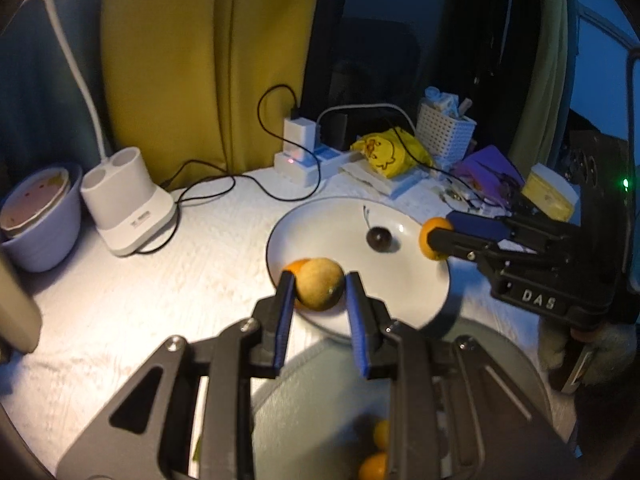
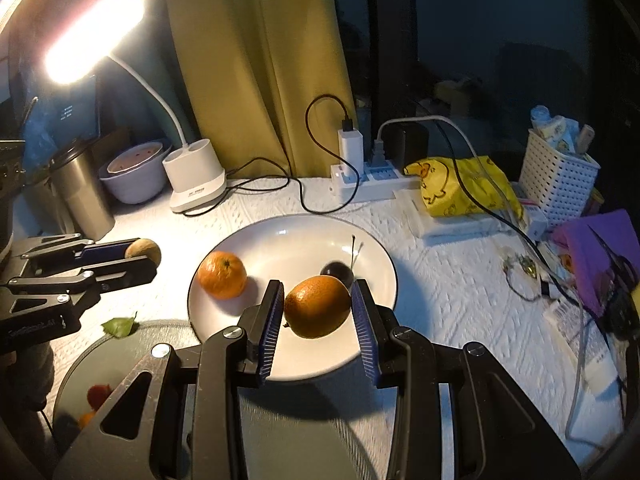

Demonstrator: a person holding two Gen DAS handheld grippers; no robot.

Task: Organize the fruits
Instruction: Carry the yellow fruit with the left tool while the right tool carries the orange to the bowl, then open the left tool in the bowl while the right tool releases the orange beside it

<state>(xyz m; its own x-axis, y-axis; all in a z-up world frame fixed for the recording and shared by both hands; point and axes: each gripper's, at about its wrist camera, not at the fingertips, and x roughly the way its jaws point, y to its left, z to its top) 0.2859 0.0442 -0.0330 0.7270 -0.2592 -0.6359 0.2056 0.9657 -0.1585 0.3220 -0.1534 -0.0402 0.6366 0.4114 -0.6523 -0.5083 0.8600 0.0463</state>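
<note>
Left gripper (image 1: 320,286): fingers clamped on a brown fruit (image 1: 320,284), held over the near rim of the plate (image 1: 420,300).
Right gripper (image 2: 318,306): fingers clamped on an orange (image 2: 317,306), over the plate.
Plate: white, on the counter (image 2: 440,280); holds a tangerine (image 2: 222,274) and a cherry (image 2: 337,274).

Two plates (image 2: 376,256), three oranges (image 2: 222,274), one cherry (image 2: 338,272), two grippers (image 2: 318,308)

Two close downward wrist views, sharing white plate (image 1: 420,304) (image 2: 288,236)
</note>
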